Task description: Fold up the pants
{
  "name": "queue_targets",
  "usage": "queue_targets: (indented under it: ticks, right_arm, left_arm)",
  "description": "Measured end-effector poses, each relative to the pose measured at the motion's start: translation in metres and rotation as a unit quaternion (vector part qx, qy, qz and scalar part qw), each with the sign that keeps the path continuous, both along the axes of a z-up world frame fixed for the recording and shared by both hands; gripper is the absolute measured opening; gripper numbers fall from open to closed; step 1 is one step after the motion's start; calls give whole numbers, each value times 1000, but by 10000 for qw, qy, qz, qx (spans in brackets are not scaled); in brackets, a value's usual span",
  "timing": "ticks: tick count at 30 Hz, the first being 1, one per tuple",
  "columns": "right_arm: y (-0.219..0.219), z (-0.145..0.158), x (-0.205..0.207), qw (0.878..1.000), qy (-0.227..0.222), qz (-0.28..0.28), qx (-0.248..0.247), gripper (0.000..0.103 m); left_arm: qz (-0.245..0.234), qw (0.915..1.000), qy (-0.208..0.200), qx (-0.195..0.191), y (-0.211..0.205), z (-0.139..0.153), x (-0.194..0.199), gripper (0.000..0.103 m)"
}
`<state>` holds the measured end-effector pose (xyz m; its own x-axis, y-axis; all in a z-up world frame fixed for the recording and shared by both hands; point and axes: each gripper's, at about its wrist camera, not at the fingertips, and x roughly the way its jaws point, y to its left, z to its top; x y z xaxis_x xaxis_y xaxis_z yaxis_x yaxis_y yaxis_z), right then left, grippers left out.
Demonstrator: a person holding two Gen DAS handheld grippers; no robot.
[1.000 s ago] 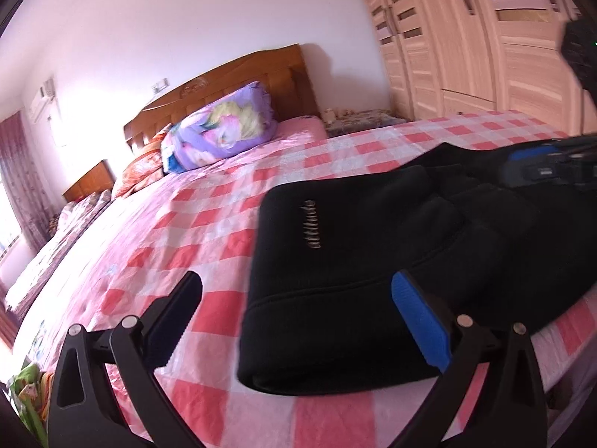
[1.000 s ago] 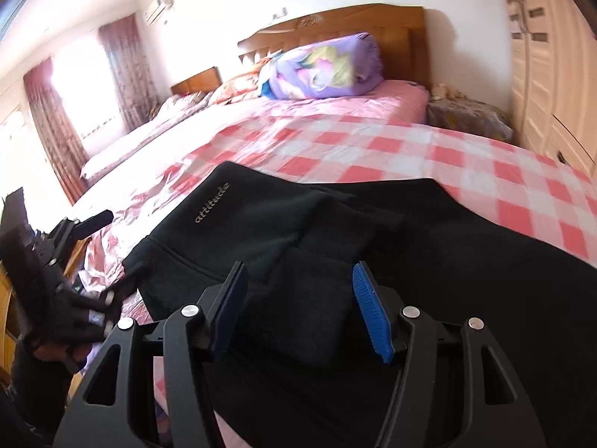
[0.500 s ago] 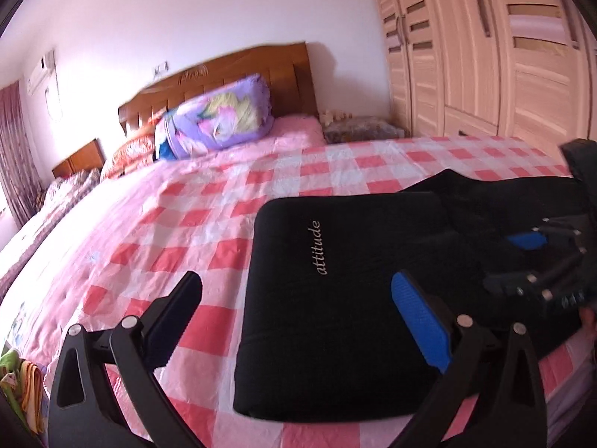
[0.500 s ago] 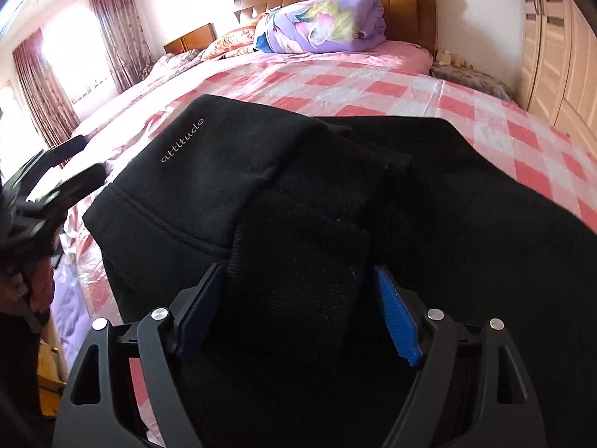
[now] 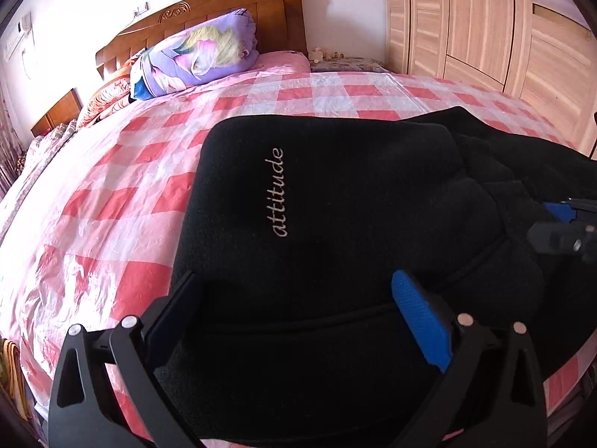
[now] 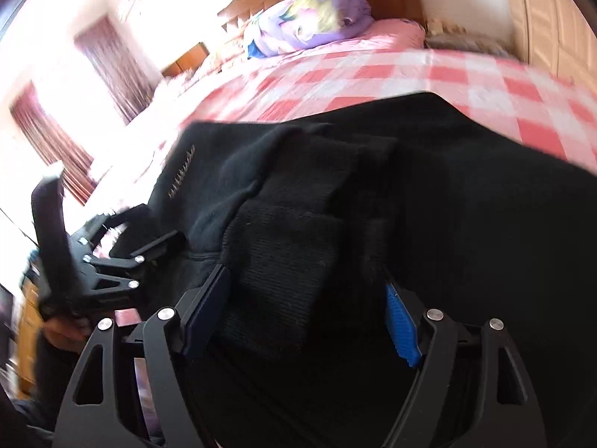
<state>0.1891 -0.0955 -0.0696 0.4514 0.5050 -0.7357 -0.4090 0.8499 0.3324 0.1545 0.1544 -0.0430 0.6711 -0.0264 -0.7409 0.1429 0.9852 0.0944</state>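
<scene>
Black pants (image 5: 335, 201) with the word "attitude" lie on the pink checked bed, also seen in the right wrist view (image 6: 447, 205). My left gripper (image 5: 294, 310) is open, its fingers astride the near waistband end of the pants. My right gripper (image 6: 306, 302) is open, with a folded cuff of the pants between its fingers. The right gripper shows at the right edge of the left wrist view (image 5: 567, 227); the left gripper shows at the left of the right wrist view (image 6: 112, 257).
The pink and red checked bedspread (image 5: 123, 194) covers the bed. A purple rolled quilt (image 5: 197, 56) lies by the wooden headboard (image 5: 231, 11). A wooden wardrobe (image 5: 485, 26) stands at the right. Curtains (image 6: 115, 63) hang at the left.
Both grippers have moved forward onto the pants. The left fingers now straddle the waistband end. The right gripper has tilted and its view is blurred with motion.
</scene>
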Motion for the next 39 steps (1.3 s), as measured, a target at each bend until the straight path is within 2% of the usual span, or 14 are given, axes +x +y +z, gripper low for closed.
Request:
queue_targets:
  ticks: [4,5,9,14,17,18,19,23,24,25,27,33,36,39]
  right_arm:
    - [-10,7,-4,9998,-109,-75,149,25]
    - [-13,10,-7,9996,-142,-117,192,21]
    - [-18,24,-29,9991,-357,-143,199,19]
    - [-41,-2,-34,9976,16,-464,522,18]
    - [-49,-5,-31,9956,176,-479,781,18]
    - [-51,-4,-32,9954,181,-519,785,22]
    - [-54,-1,-33,9954,177,-554,762,37]
    - [-86,16,-58,9943,-92,-870,613,41]
    - [-104,24,-73,9924,-286,-1106,459,52]
    - [-119,29,-84,9899,-415,-1305,357,80]
    - [-161,41,-119,9803,-752,-1798,310,93]
    - [-259,49,-188,9421,-841,-3227,338,92]
    - [-288,26,-193,9386,-335,-3416,358,92]
    - [-300,10,-185,9399,-62,-3362,598,89]
  left_arm:
    - [-12,10000,-12,-12,1,1,1,102]
    - [-14,10000,-31,17,0,2,1,101]
    - [-237,9994,-196,167,-12,13,-9,100]
    - [-617,9952,-311,701,-43,10,-17,102]
    - [-583,9973,-199,403,-40,6,-10,102]
    - [-560,9979,-120,288,-37,8,-8,102]
    - [-521,9983,-88,249,-35,10,-7,101]
    - [-679,9956,-444,459,-49,30,-19,101]
    - [-744,9948,-514,469,-54,36,-20,101]
    - [-791,9943,-546,458,-58,40,-19,101]
    - [-824,9949,-484,324,-64,44,-13,101]
    - [-963,9953,-102,-43,-97,29,11,101]
    - [-1121,9936,-48,97,-120,8,11,102]
    - [-1028,9936,262,-385,-114,0,19,102]
